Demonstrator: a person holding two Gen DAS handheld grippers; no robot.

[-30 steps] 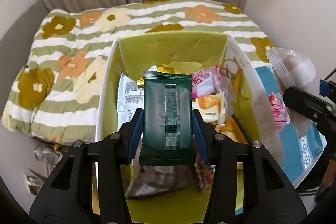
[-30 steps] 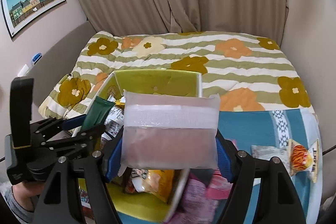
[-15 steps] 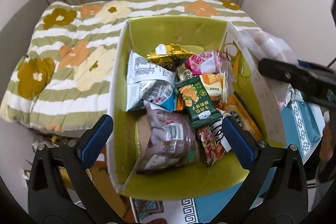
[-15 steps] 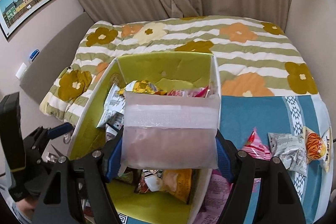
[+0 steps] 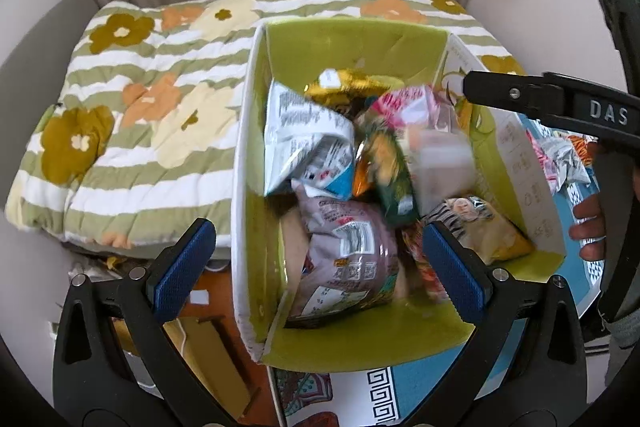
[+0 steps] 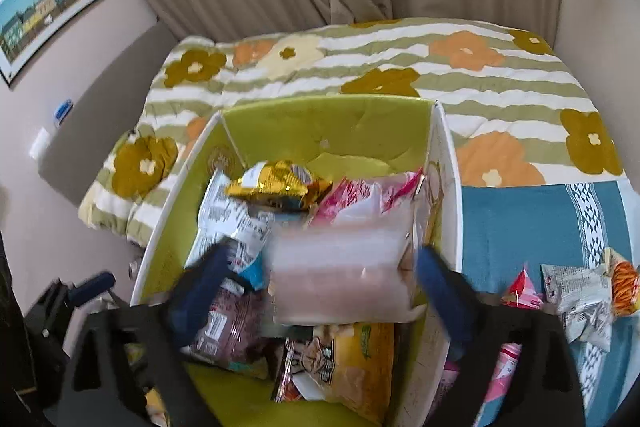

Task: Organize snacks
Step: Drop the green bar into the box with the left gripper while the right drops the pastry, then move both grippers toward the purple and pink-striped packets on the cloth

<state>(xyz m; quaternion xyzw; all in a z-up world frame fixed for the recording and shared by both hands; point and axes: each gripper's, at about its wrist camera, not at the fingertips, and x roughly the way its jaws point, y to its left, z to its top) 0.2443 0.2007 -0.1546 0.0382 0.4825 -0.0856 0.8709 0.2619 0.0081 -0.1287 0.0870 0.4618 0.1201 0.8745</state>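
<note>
A green-lined storage box holds several snack packets. A clear pink-tinted bag is blurred over the right side of the box, loose between the spread fingers of my right gripper. My left gripper is open and empty above the near end of the box. A dark green snack pack lies among the packets, next to a white packet, a gold packet and a purple packet.
The box stands at the edge of a blue patterned cloth. More snack packets lie on that cloth to the right. A flowered striped quilt lies behind and to the left. Curtains hang at the back.
My left gripper opened and let the dark green pack fall into the box, then drew back. My right gripper moved over the box and opened, and the clear bag is dropping in.
</note>
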